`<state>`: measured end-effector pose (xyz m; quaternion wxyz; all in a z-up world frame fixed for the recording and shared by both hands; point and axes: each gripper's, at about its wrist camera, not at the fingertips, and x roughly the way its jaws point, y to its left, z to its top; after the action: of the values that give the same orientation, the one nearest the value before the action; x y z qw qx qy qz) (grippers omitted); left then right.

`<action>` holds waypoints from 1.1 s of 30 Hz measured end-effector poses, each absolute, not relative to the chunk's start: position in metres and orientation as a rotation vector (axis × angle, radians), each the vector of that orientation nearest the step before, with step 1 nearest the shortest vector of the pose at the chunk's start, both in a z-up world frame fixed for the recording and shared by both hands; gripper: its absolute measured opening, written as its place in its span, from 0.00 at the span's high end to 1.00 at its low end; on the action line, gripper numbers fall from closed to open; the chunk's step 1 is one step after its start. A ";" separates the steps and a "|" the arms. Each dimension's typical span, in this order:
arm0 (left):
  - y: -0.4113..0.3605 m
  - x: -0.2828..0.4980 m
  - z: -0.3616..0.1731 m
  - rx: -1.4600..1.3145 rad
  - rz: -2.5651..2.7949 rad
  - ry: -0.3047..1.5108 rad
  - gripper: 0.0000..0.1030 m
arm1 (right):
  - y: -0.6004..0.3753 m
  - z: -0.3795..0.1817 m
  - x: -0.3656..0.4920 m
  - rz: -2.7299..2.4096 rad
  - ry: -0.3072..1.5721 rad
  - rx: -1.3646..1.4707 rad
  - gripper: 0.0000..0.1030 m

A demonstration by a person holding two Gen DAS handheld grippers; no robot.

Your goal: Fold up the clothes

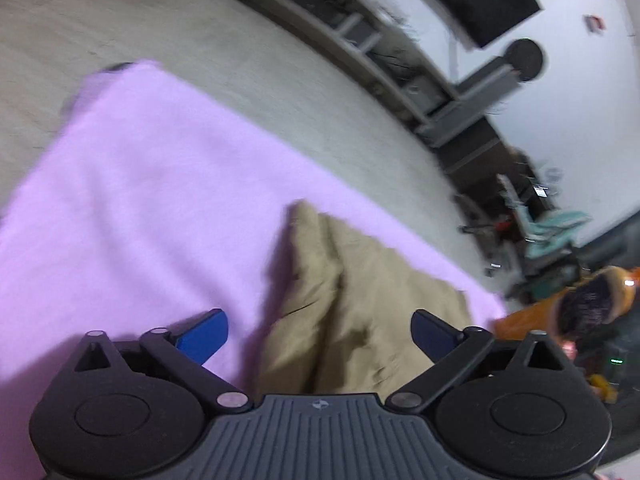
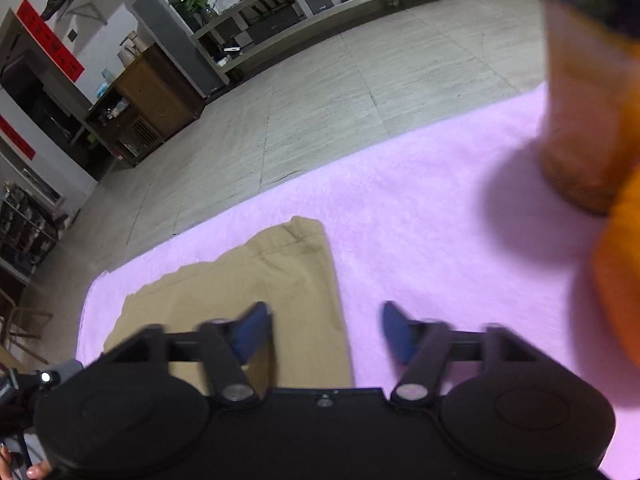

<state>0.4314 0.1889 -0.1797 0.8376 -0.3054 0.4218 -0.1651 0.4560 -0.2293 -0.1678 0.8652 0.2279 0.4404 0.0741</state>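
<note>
The left gripper (image 1: 320,334) has its two blue fingers (image 1: 204,334) spread wide apart, and nothing is pinched between them. The right gripper (image 2: 326,330) is spread open too, with nothing between its fingers (image 2: 394,332).

Both views are a bit blurry. In the left view the near end of the tan clothes (image 1: 352,304) goes under the gripper's black body, so that end is hidden. In the right view the near end is hidden the same way. A big orange and tan shape (image 2: 592,128) fills the right edge of the right view; it is too blurry and cut off to say what it is.

There is one piece of tan clothes (image 2: 256,280). It lies on one pink blanket (image 1: 132,184), which is spread on the gray floor (image 1: 240,60). In the left view the tan cloth lies between the two fingers and reaches away ahead of them, with a long crease down the middle. In the right view it lies under and ahead of the left-hand finger (image 2: 250,332), while the other finger is over bare pink blanket (image 2: 432,208).

There are two grippers, each with two blue fingers.
</note>
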 end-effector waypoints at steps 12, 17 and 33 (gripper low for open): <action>0.145 0.415 -0.150 -0.310 -0.255 0.618 0.65 | -0.130 -0.113 0.430 0.230 0.564 -0.176 0.96; 0.161 0.423 -0.166 -0.307 -0.029 0.754 0.39 | -0.111 -0.147 0.458 0.105 0.793 -0.275 0.55; 0.182 0.130 -0.064 -0.276 -0.214 0.753 0.43 | -0.202 0.023 0.191 0.322 0.848 0.267 0.22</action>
<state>0.1303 0.1819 -0.0640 0.9152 -0.1339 0.3656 -0.1040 0.1909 -0.2017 0.0233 0.8903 0.1287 0.4083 0.1549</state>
